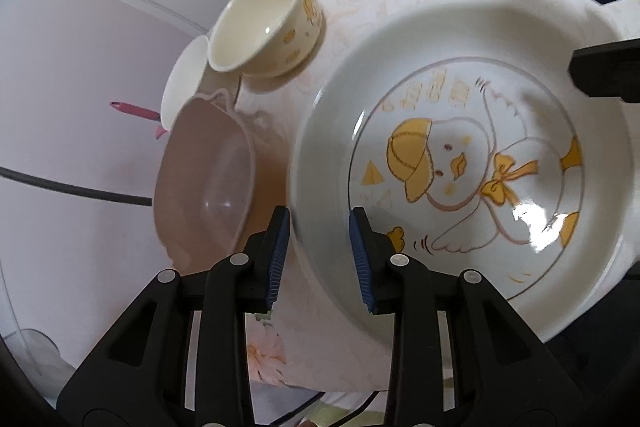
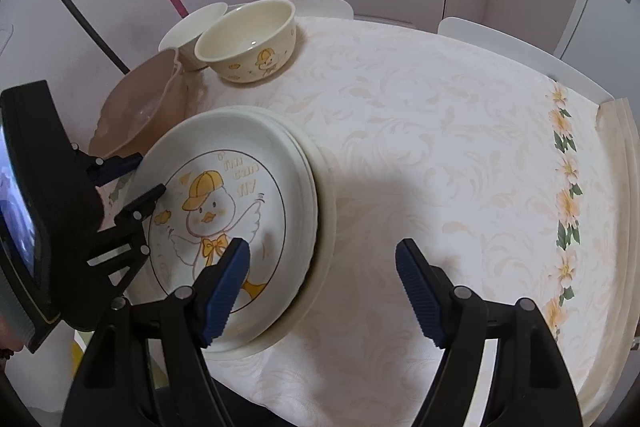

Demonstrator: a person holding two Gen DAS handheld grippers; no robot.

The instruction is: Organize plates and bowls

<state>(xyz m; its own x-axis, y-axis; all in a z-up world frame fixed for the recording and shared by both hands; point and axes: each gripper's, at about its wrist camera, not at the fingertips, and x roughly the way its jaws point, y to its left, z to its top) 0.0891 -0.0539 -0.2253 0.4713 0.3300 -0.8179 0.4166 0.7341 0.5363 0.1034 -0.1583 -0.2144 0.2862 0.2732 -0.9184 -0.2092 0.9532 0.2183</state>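
Blue ribbed pads fill the bottom of both wrist views. Left gripper (image 1: 320,259) has its fingers (image 1: 278,259) set narrow, one on each side of the rim of the top duck plate (image 1: 460,187): the left pad sits outside the rim, the right pad lies over the plate's inner slope. Whether the pads actually press on the rim cannot be told, since a sliver of gap seems to show. From the right wrist view the same gripper (image 2: 144,175) enters at the left edge of the frame, its dark fingertips straddling the plate's near-left rim. Right gripper (image 2: 324,291) stands wide, holding nothing; its left finger (image 2: 224,291) hangs over the lower part of the duck plate (image 2: 224,211), while the right one hovers above bare cloth to the right of the stack. No earlier frame is given, so only this spread shows. The plate tops a stack of plates (image 2: 324,211) in the left centre of the frame, resting on the bench (image 2: 440,147) with its pale floral cloth. Both grippers tilt steeply down towards the cloth. Behind the stack, in the upper left, a cream duck bowl (image 2: 248,39) stands upright, a small white bowl (image 2: 188,27) touching its left side, and a pink bowl (image 2: 136,107) sits at the bench's edge just beside the plates.
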